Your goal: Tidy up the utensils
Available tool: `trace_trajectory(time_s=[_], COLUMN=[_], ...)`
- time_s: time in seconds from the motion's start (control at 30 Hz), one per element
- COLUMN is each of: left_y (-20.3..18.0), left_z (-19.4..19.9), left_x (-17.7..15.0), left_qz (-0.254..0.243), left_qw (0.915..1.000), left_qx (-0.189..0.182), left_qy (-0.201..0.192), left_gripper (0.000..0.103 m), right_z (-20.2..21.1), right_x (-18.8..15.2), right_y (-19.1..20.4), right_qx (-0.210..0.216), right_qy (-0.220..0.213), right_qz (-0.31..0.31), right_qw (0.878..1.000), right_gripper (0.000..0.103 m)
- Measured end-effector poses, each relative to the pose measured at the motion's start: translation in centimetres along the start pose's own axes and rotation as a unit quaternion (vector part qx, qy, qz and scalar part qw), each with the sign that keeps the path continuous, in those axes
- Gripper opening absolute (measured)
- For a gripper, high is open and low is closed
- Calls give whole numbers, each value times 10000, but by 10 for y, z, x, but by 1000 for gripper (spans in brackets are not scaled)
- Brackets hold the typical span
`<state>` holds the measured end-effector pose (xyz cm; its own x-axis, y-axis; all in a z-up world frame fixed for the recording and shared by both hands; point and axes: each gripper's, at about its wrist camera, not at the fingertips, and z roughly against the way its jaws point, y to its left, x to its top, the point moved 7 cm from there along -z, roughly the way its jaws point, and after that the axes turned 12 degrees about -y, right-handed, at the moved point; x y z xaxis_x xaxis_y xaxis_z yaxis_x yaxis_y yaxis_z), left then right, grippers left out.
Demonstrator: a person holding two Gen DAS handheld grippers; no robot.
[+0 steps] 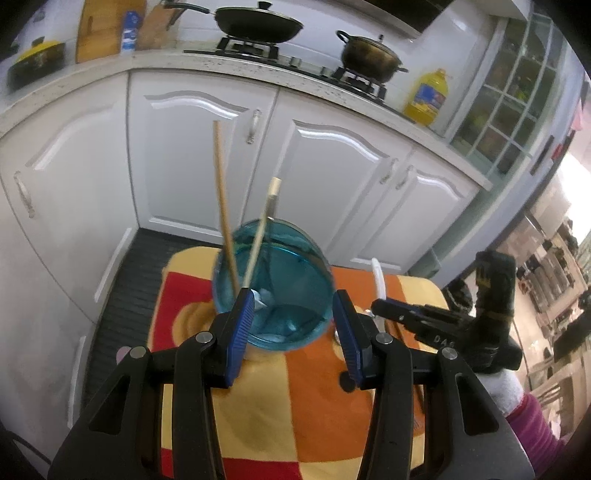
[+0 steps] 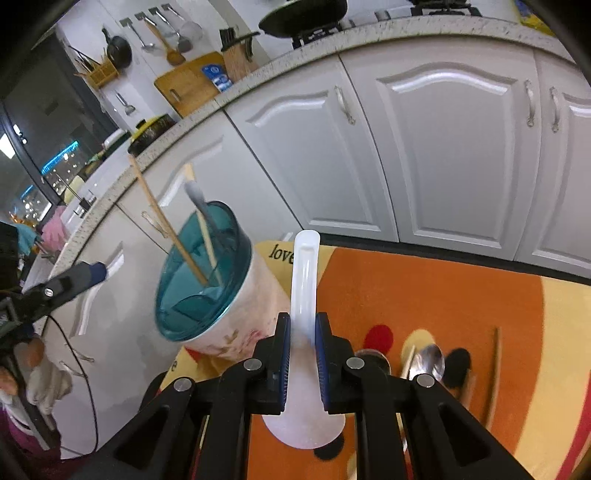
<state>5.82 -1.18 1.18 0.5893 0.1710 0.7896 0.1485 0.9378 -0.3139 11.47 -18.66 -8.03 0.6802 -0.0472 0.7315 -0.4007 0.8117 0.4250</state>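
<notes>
A white holder cup with a teal lid [image 1: 275, 286] [image 2: 207, 280] stands on a small table with an orange, yellow and red cloth [image 1: 295, 398] [image 2: 443, 306]. Two wooden chopsticks [image 1: 223, 206] [image 2: 166, 225] and a grey-handled utensil stand in it. My left gripper [image 1: 293, 328] is open, its blue pads either side of the cup, close to it. My right gripper [image 2: 303, 354] is shut on a white plastic spoon [image 2: 304, 280], handle pointing forward, just right of the cup. Metal spoons [image 2: 430, 360] and a chopstick [image 2: 493, 376] lie on the cloth to the right.
White kitchen cabinets [image 1: 207, 166] [image 2: 443, 147] stand behind the table under a speckled counter with a wok [image 1: 258, 22], a pot [image 1: 369, 55] and an oil bottle [image 1: 428, 96]. Dark floor [image 1: 125, 288] lies left of the table.
</notes>
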Motion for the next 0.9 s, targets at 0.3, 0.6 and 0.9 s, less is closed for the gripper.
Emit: trace_trajectory(time_s=[0.3,0.6,0.9], left_y=[-44,-80,-109], left_z=[-14,-56,-118], left_x=[-41,-97,-127], left_qz=[-239,-437,-578], left_qw=[9978,9914,9865], left_qx=[-414,-546,-438], left_qy=[465,1106,1471], left_gripper=[43,43,43], right_z=[41,66,80], right_x=[-16,-51,-71], right_y=[-31,-78,-117], right_qx=[-474,-905,-1233], right_qy=[-16,227,343], right_qz=[-138,-414,-713], right_qw=[9988,9948,9892], right_gripper=[12,12,12])
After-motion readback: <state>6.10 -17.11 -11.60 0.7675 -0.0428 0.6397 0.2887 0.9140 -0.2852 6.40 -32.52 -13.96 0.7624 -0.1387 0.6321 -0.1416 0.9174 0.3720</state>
